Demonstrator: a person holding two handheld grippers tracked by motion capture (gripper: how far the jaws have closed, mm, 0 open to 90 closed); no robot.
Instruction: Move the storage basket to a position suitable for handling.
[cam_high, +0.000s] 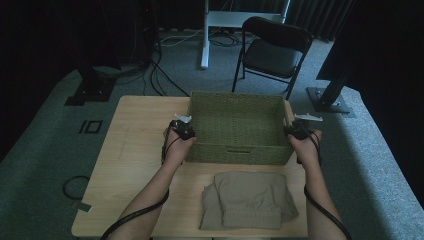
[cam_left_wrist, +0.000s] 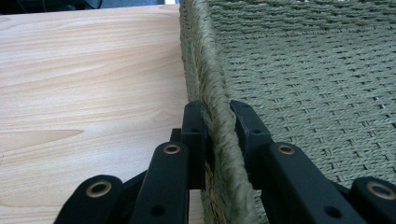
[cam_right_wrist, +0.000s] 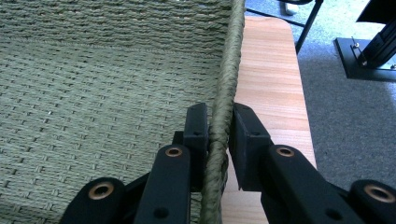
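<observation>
Basket (cam_high: 235, 125) of green woven rope stands at the table's (cam_high: 135, 150) 12 o'clock side. Left gripper (cam_left_wrist: 215, 122) clamps its 9 o'clock rim, right gripper (cam_right_wrist: 219, 125) clamps its 3 o'clock rim. Folded beige cloth (cam_high: 247, 200) lies at 6 o'clock.

A dim recording studio or lab room, not a home. A small wooden counter (cam_high: 135, 165) stands alone on grey carpet (cam_high: 45, 150), ringed by black curtains (cam_high: 45, 35). Loose cables (cam_high: 160, 75) trail across the floor past black equipment stands (cam_high: 92, 82), a folding chair (cam_high: 272, 52) and a white desk frame (cam_high: 205, 35).
</observation>
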